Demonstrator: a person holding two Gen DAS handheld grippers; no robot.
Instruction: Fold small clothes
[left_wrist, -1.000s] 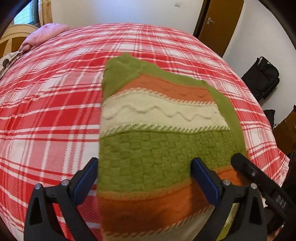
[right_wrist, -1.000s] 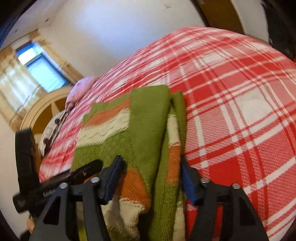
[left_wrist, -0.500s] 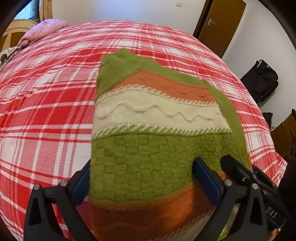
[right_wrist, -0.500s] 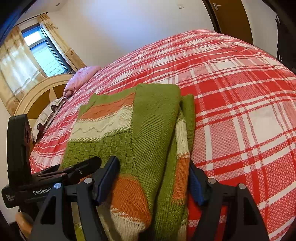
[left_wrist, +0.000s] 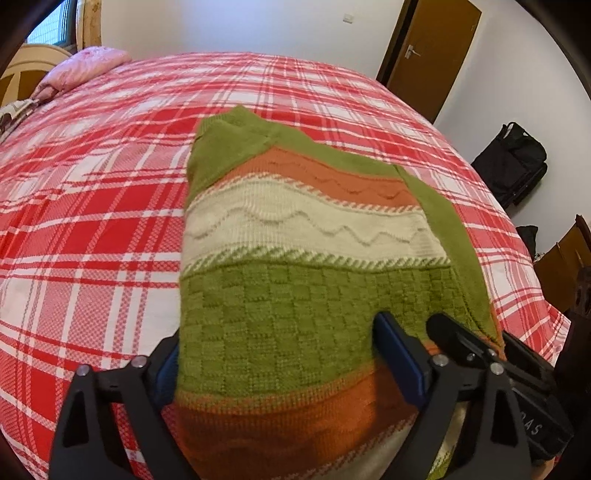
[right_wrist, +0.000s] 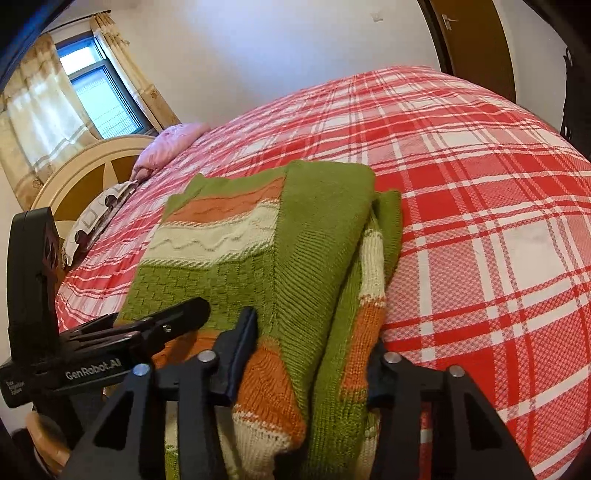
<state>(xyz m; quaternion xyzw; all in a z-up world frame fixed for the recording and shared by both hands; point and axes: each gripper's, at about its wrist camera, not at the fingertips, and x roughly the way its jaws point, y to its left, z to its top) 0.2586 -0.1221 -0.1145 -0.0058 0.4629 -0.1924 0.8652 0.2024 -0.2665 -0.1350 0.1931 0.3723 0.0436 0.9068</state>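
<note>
Knit sweater (left_wrist: 306, 258) lies on the bed, near its close edge, partly folded; bands run across it: green at the far neck end, then orange with a wavy raised line, cream with a zigzag line, a thin green-and-cream twisted stripe, a wide green basket-weave block, then orange and cream again at the hem; in the right wrist view the sweater (right_wrist: 236, 258) has its right side turned over onto the body, a ribbed green panel on top, a striped sleeve edge tucked along the fold.

Left gripper (left_wrist: 280, 358) straddles the hem end, jaws spread wide and just been closing a little; left finger mostly hidden under the cloth edge, right finger's blue pad on top of the green weave; cloth between them, not visibly pinched.

Right gripper (right_wrist: 314, 354) sits over the folded right edge at the hem; jaws just been closing, now narrow around the doubled fabric; left pad against the orange band, right pad hidden behind the green fold; firm clamp or not, cannot tell.

Bed cover (left_wrist: 92, 221) red-and-white plaid; pink pillow (left_wrist: 85, 66) at the head end by a cream headboard (right_wrist: 85, 173); window with curtains (right_wrist: 92, 92) behind; brown door (left_wrist: 432, 51) and black bag (left_wrist: 513, 162) by the wall.
</note>
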